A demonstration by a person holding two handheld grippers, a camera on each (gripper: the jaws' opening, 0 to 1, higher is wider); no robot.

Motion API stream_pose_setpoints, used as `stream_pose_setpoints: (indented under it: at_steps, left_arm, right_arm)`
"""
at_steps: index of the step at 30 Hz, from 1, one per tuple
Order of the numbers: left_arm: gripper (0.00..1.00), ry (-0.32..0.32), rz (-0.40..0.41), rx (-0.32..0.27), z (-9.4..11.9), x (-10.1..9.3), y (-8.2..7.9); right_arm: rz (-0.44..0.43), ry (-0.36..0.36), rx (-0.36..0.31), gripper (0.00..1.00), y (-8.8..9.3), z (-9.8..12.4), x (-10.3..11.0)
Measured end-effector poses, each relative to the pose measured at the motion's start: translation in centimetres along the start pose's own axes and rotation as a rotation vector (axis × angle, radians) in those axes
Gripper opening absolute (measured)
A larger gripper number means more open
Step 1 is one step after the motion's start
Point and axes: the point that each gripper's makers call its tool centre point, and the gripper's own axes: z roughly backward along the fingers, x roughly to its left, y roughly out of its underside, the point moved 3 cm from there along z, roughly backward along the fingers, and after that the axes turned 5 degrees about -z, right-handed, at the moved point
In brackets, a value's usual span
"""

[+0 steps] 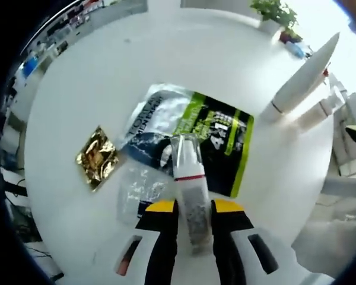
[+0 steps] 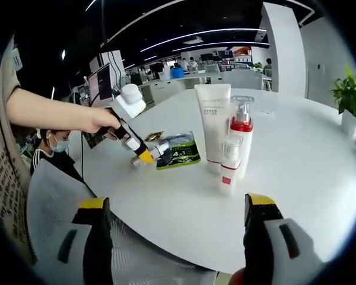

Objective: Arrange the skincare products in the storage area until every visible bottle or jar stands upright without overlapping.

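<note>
On the round white bench (image 1: 77, 107), the landmark is the black-and-green foil sachet (image 1: 216, 139) lying flat near the middle. In the left gripper view, left of that sachet lies a small crinkled gold foil packet (image 1: 97, 157), with a clear plastic packet (image 1: 136, 187) just beside the sachet's near corner. The left hand-held gripper (image 1: 194, 209) has its yellow-tipped jaws closed narrowly on a clear bottle with a red band (image 1: 188, 178), which lies across the sachet's edge. Right of the sachet and well apart, a tall white tube (image 1: 302, 77) and a white pump bottle (image 1: 320, 110) stand.

In the right gripper view, the right hand-held gripper (image 2: 178, 217) is spread wide with nothing between its jaws. Right of the sachet stand the white tube, a pump bottle with a red collar (image 2: 241, 133) and a small clear red-based bottle (image 2: 229, 163), close together.
</note>
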Motion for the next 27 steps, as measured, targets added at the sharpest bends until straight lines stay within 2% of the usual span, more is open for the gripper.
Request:
stream_pose_setpoints:
  at_steps: [3,6,8,16,18,20,21,23,24,27]
  left_arm:
    - [0.16,0.020,0.024,-0.019,0.3,-0.4,0.1]
    - [0.16,0.085,0.072,-0.053,0.8,-1.7,0.2]
    - [0.16,0.097,0.072,-0.073,1.3,-2.2,0.3]
    - [0.16,0.200,0.088,-0.166,3.2,-5.2,0.4]
    - [0.16,0.247,0.100,-0.216,3.7,-6.2,0.0]
    - [0.16,0.269,0.113,-0.235,4.4,-6.8,-0.1]
    - [0.16,0.299,0.095,-0.288,4.9,-7.4,-0.8]
    - [0.16,0.333,0.111,-0.316,5.7,-8.1,-1.1]
    - [0.16,0.368,0.092,-0.370,6.5,-8.8,-1.8]
    - [0.17,0.458,0.075,-0.462,8.4,-10.5,-2.9]
  right_arm:
    - [0.001,-0.002,0.000,0.93,0.0,0.0,0.0]
    - [0.007,0.004,-0.002,0.91,-0.1,0.1,0.1]
    - [0.023,0.003,-0.022,0.89,-0.4,0.2,0.2]
    - [0.039,-0.029,-0.027,0.88,-0.7,0.2,0.9]
    - [0.027,-0.038,-0.031,0.88,-0.9,0.2,1.0]
    - [0.011,-0.044,-0.043,0.88,-1.2,0.4,1.0]
    - [-0.017,-0.053,-0.061,0.87,-1.6,0.6,1.2]
    - [-0.063,-0.077,-0.100,0.87,-2.4,0.7,1.5]
    - [-0.096,-0.095,-0.128,0.86,-3.1,0.8,1.8]
    - [-0.173,-0.138,-0.192,0.85,-4.9,1.1,2.4]
